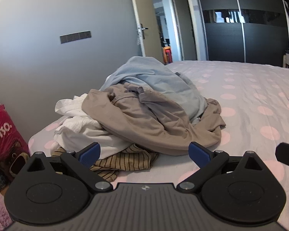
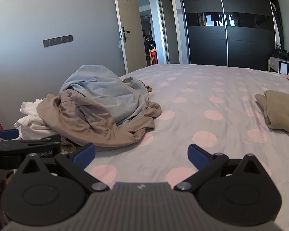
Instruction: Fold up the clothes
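- Left gripper (image 1: pixel 144 154): jaws spread to full width, nothing held, aimed at the clothes pile (image 1: pixel 144 111)
- Right gripper (image 2: pixel 141 154): jaws fully apart, empty, above bare spotted bed (image 2: pixel 212 96)
- Clothes pile: heaped unfolded at the bed's left edge, blue garment (image 1: pixel 163 84) topmost, striped garment (image 1: pixel 125 161) lowest
- Folded tan garment (image 2: pixel 281 111): near the bed's right edge

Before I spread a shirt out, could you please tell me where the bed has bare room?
The bedspread lies bare between the clothes pile and the folded tan garment, back to the far edge. It is crowded at the pile's corner near the wall, where a striped garment pokes out underneath.
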### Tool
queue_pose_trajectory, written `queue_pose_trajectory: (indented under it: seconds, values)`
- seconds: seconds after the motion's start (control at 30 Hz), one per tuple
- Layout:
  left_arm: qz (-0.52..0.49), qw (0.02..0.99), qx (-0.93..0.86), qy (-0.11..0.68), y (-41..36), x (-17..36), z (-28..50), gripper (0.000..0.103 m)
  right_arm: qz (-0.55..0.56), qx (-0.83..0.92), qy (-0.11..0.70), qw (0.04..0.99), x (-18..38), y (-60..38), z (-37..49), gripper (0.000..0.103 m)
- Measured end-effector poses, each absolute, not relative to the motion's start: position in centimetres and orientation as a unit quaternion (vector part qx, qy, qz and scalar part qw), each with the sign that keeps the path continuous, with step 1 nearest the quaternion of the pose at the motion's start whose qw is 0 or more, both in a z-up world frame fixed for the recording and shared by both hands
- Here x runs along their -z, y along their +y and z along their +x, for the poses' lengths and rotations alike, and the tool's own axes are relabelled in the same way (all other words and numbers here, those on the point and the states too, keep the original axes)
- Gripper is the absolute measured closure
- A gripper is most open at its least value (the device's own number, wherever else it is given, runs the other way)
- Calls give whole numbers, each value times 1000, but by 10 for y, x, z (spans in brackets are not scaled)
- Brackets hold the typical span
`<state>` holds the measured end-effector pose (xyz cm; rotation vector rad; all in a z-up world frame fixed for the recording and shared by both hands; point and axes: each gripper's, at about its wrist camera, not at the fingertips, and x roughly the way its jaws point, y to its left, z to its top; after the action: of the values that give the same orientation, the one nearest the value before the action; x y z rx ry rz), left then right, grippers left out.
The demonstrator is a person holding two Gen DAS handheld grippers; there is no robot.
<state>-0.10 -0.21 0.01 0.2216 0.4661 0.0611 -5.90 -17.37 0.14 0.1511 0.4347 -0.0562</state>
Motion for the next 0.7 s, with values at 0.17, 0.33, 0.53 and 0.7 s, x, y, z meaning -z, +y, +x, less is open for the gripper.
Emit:
queue_pose_trajectory:
  seconds: [0.17,0.33,0.53,0.7]
  values:
    - [71,969,-36,232,4,-3,-4,3,78,27,215,973,-1,-174,-58,0]
    - [57,969,-35,239,7,-3,1,6,79,25,215,973,3,-173,-56,0]
    - [54,971,-29,232,8,-2,2,6,78,26,220,972,7,-173,-56,0]
    - [51,971,-34,229,9,-2,2,6,73,25,224,971,9,-172,-54,0]
